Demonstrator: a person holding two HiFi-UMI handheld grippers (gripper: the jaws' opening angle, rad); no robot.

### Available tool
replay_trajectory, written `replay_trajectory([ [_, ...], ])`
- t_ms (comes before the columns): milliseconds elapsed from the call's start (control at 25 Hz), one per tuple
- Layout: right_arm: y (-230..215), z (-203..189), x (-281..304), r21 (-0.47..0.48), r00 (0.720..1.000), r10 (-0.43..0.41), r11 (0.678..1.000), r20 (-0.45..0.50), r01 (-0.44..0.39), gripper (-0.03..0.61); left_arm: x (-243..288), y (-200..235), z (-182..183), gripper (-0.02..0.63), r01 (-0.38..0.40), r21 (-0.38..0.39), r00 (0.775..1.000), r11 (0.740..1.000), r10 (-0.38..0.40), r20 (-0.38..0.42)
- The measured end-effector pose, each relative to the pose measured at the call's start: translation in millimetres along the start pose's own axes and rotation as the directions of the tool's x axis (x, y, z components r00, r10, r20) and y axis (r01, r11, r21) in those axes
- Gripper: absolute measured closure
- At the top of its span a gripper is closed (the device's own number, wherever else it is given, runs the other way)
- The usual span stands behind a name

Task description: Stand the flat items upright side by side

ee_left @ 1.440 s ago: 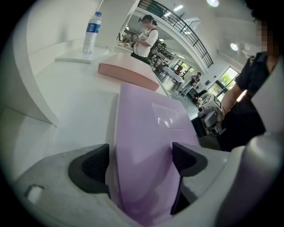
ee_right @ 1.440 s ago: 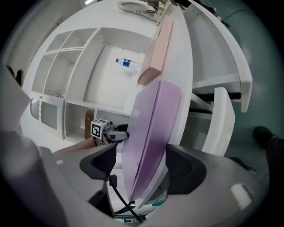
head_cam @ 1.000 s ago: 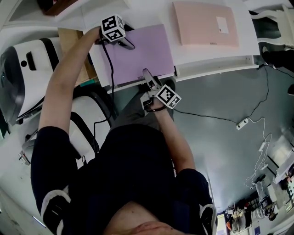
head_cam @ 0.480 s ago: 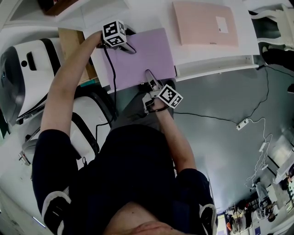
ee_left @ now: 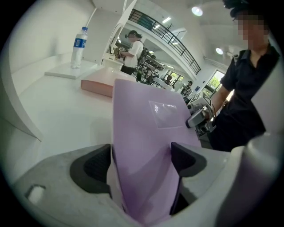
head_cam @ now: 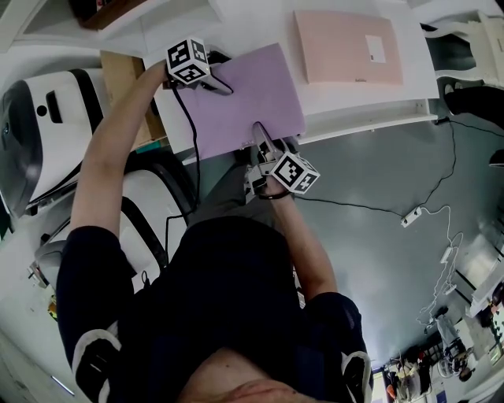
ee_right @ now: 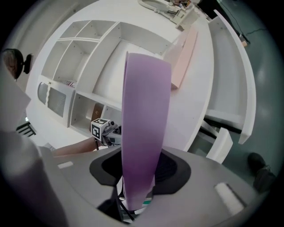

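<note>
Head view first: the purple folder (head_cam: 248, 98) sits over the near edge of the white table (head_cam: 260, 24), and both grippers are on it. The left gripper (head_cam: 220, 83) has the folder's far left corner. The right gripper (head_cam: 258, 130) comes in at the folder's near edge. Each gripper's cube only carries black-and-white square markers, no words. The pink folder (head_cam: 346, 47) lies flat just right of the purple one, not touching it. It has a small white label (head_cam: 376, 49), but the print's too tiny for us to read.

Left gripper view: the jaws are clamped on the purple folder (ee_left: 146, 119), one pad on each face, and the sheet rises tilted off the table. There's a clear pocket (ee_left: 166, 113) on the folder, with nothing legible in it. Left of the folder and further back we get the pink folder (ee_left: 97, 86) and a water bottle (ee_left: 79, 46). The bottle's label is blue and we can't make out any brand. The right gripper (ee_left: 197, 119) shows at the folder's right edge.

Right gripper view: the jaws have just been closing and are now narrow, pinching the purple folder (ee_right: 144, 133), which we see edge-on between the pads. White shelving (ee_right: 88, 57) is off to the folder's left. The pink folder (ee_right: 184, 53) is to its upper right.
</note>
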State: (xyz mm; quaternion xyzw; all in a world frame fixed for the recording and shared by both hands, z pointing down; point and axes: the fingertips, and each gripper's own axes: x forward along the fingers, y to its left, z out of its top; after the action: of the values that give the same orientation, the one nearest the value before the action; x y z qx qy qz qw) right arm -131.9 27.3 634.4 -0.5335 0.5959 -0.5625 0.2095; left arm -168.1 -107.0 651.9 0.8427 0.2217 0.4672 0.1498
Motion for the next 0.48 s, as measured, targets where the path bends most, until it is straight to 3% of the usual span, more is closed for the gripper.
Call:
replay_trajectory([
  [240, 25, 31, -8, -0.141, 1.000, -0.004, 0.990, 0.031, 0.009, 0.430, -27, 4, 19, 0.178, -0.116, 0.018, 0.984, 0.993, 0.112, 0.142],
  [480, 44, 55, -12, -0.274, 0.999, -0.017, 0.962, 0.038, 0.027, 0.431, -51, 5, 33, 0.202, -0.231, 0.008, 0.938, 0.973, 0.220, 0.269],
])
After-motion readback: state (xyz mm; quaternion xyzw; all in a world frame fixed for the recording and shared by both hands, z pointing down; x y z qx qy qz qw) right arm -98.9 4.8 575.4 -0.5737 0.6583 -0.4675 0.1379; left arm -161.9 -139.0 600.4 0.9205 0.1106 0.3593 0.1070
